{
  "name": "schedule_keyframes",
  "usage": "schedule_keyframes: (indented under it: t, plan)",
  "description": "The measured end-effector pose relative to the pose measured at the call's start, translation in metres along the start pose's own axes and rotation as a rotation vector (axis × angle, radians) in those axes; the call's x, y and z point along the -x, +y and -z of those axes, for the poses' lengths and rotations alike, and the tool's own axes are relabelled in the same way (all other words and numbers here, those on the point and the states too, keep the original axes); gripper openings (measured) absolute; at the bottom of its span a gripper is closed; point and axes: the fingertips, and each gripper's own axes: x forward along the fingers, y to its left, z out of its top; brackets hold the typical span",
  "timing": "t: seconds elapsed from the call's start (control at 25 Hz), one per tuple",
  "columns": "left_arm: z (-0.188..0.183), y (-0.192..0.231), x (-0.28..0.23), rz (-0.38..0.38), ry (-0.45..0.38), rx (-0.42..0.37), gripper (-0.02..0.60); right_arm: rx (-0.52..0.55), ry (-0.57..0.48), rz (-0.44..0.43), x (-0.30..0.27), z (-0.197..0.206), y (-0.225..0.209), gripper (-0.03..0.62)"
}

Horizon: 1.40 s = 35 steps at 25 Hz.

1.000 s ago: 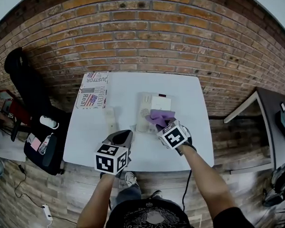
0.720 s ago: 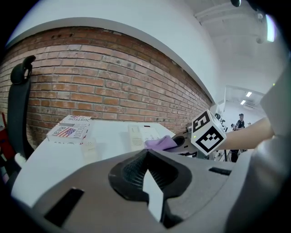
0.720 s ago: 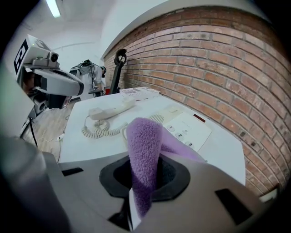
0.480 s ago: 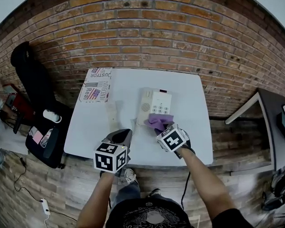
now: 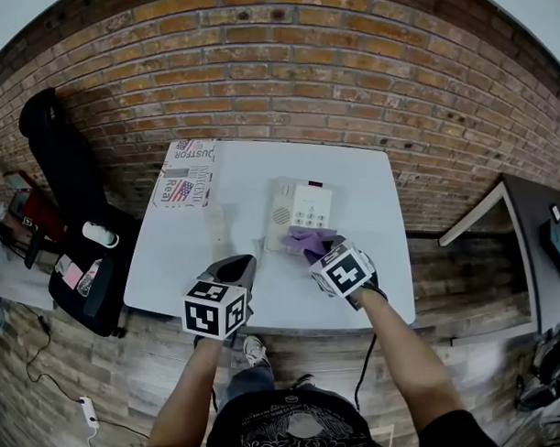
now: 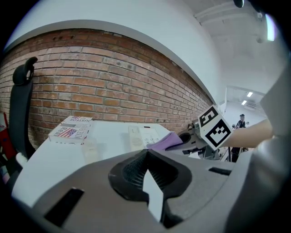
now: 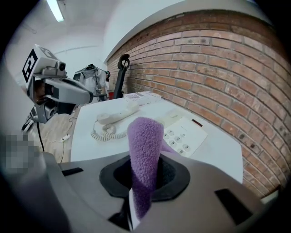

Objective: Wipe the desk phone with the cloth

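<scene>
R tongs are clamped on the purple cloth. A thick fold stands up out of the jaws and the free end drapes fwd. L tongs are closed w/ nothing btwn them, hanging over the near edge of the surface, well apart from the phone.

In the head view the cloth sits at the near edge of the desk phone, just below the keypad. It looks like contact, but I can't confirm it. The handset lies off the cradle on the surface to the phone's left, w/ the coiled cord running btwn them. A printed box sits at the far-left corner, out of the way.

My read: wiping is under way at the front of the base. Keypad, speaker side and handset are prob. left to do.

Risks as I see them:
- Nothing braces the phone. A firm stroke away from me could shove the light base toward the wall, since L tongs aren't holding it.
- Strokes to the left may catch the cord and drag the handset.
- Grip is on one fold only, so friction on the keys could tug the cloth out of the jaws.
- At too steep an angle the hard jaw tips, not the cloth, hit the keys.
</scene>
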Motion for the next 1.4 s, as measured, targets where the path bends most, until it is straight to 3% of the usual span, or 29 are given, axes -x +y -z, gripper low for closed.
schedule_keyframes:
  t: [0.6,1.0,1.4]
  plan:
    - [-0.032,0.028,-0.031,0.04,-0.005,-0.031,0.006,0.039,-0.061,0.147,0.019,-0.075,-0.086,0.046]
    - [-0.039,0.068,-0.052,0.069,0.022,-0.039,0.006,0.076,-0.052,0.191,-0.026,-0.126,-0.117,0.046]
    - [-0.045,0.1,-0.073,0.098,0.04,-0.04,0.006,0.121,-0.006,0.191,-0.076,-0.141,-0.118,0.046]
